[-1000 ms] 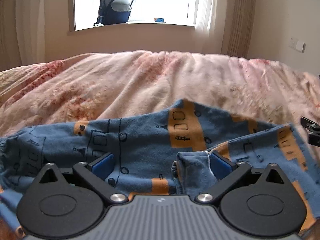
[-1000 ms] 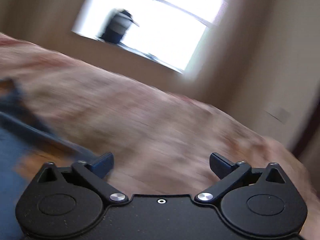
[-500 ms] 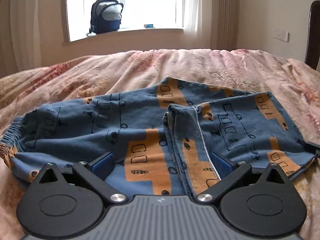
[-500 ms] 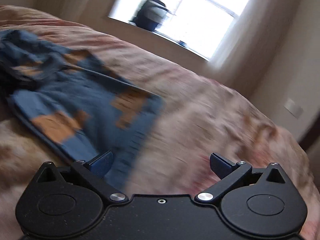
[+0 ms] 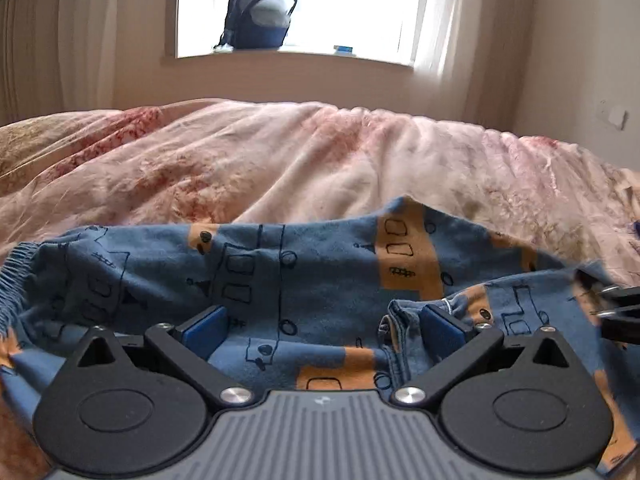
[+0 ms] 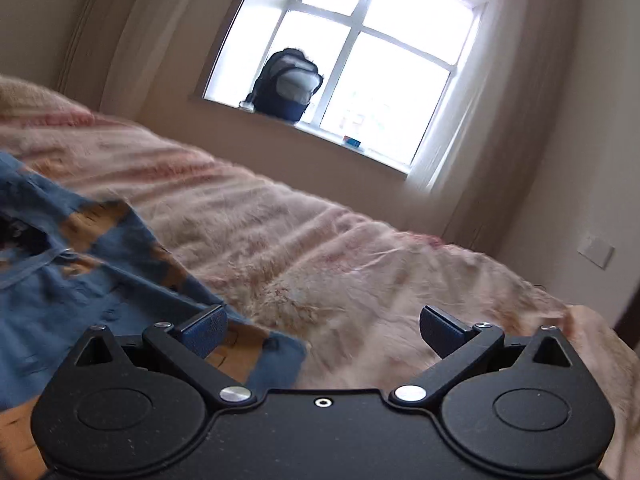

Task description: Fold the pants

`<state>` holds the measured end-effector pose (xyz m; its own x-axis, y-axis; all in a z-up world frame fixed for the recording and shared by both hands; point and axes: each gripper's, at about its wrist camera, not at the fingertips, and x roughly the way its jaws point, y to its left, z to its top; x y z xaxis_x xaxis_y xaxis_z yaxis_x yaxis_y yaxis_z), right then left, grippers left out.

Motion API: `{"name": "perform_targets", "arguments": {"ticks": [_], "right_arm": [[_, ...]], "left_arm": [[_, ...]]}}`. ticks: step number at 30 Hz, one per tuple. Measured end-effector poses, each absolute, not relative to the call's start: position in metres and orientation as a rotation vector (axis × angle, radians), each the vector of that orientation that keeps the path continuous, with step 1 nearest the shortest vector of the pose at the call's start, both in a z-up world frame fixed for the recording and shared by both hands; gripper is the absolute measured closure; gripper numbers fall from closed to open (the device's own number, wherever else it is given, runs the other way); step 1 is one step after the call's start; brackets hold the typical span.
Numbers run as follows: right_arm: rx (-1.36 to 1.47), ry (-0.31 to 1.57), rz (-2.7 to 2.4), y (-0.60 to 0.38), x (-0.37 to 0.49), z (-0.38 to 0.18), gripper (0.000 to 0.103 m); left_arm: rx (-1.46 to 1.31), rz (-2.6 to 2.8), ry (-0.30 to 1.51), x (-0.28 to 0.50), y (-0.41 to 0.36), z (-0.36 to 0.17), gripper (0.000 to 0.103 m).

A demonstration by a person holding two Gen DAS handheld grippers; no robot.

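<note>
- Pants (image 5: 304, 276), blue with orange patches, lie spread across a pink bed (image 5: 280, 160), already partly folded: a cuff edge lies doubled over near the middle.
- The left gripper (image 5: 322, 326) sits low over the cloth with jaws spread wide; its right pad touches the bunched cuff but nothing is pinched.
- The right gripper (image 6: 320, 326) hovers at the pants' corner (image 6: 276, 356), jaws also wide apart and empty, its left pad over the fabric edge.
- The step looks like lining up for another fold; next, each gripper would need to close on an edge.
- The right view is blurred, so the pants' outline there is vague.
- The waistband (image 5: 16, 276) is cut off at the left; a backpack (image 5: 258, 14) sits on the sill.
</note>
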<state>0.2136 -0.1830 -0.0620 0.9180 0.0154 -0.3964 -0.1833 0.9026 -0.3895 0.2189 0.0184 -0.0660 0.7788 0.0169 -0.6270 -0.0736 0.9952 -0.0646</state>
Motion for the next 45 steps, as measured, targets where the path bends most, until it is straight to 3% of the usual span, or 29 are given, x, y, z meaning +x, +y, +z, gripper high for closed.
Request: {"name": "perform_targets", "arguments": {"ticks": [6,11,15,22,29,34,45], "right_arm": [[-0.361,0.417,0.098,-0.202,0.22,-0.059,0.001],[-0.294,0.403,0.21,-0.19,0.156,-0.033,0.001],[-0.426,0.474,0.166,-0.177,0.125,-0.063,0.001],[-0.3,0.462,0.136,-0.189,0.122,-0.064,0.001],[-0.271,0.384,0.171,-0.186,0.117,-0.055,0.001],[-0.309,0.344,0.382,-0.16,0.159,-0.026,0.001],[-0.191,0.719,1.223,0.023,0.33,0.003,0.001]], "left_arm": [[-0.099,0.009,0.667,0.205,0.026,-0.057,0.0],[-0.102,-0.043,0.651,0.166,0.022,-0.047,0.0],[0.041,-0.017,0.629,0.146,0.012,-0.069,0.0],[-0.013,-0.017,0.634,0.141,0.018,-0.054,0.0],[-0.2,0.169,0.503,0.105,0.075,-0.031,0.0],[-0.412,0.317,0.543,0.095,0.135,-0.047,0.0],[-0.53,0.206,0.511,0.093,0.168,-0.056,0.0]]}}
